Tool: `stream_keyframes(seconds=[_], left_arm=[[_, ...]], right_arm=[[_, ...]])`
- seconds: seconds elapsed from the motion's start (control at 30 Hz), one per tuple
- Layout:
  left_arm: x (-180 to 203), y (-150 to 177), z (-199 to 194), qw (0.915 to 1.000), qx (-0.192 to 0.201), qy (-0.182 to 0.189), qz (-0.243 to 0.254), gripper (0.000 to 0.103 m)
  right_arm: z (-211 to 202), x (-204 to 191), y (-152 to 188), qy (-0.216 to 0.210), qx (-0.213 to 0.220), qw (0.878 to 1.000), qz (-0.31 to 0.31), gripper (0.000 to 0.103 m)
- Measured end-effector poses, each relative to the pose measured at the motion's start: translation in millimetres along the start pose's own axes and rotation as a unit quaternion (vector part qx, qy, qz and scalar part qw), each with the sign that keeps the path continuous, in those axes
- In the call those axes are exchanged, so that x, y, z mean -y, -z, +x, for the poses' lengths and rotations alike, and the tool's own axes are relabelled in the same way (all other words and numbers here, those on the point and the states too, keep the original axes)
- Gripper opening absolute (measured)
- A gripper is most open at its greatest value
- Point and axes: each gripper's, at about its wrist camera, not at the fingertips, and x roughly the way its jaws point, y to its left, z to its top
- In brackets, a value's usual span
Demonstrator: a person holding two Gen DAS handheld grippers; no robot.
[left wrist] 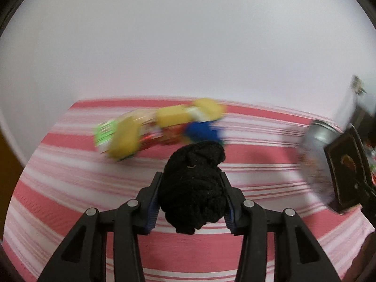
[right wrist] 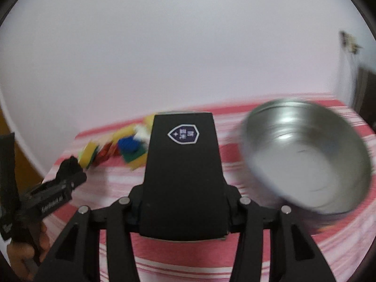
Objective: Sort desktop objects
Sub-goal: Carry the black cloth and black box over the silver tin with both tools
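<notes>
Black sock bundle (left wrist: 195,183), soft, light and best squeezed across its bulk, sits clamped in the left gripper (left wrist: 191,197) above the striped cloth (left wrist: 70,188), the right gripper (right wrist: 183,211) pinching a stiff black pouch (right wrist: 182,171) short of the metal bowl (right wrist: 305,155).

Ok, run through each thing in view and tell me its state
Left gripper: shut on the black sock, lifted off the cloth.
Right gripper: shut on the black box.
Metal bowl: empty, tilted.
Colourful pile: lying on the striped cloth, blurred.
</notes>
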Motion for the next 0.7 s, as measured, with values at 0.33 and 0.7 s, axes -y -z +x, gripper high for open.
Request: stream_keyframes(seconds=[0.33,0.7], left_arm=[[130,-25,-5,0.9908,0.03,0.098,0.088,0.048],[207,-38,51,0.9809,0.024,0.124,0.148,0.048]], right_arm=[[-32,90,-17,0.14,0.032,0.989,0.032,0.049],[-16,165,-20,0.208,0.001,0.977,0.055,0.049]])
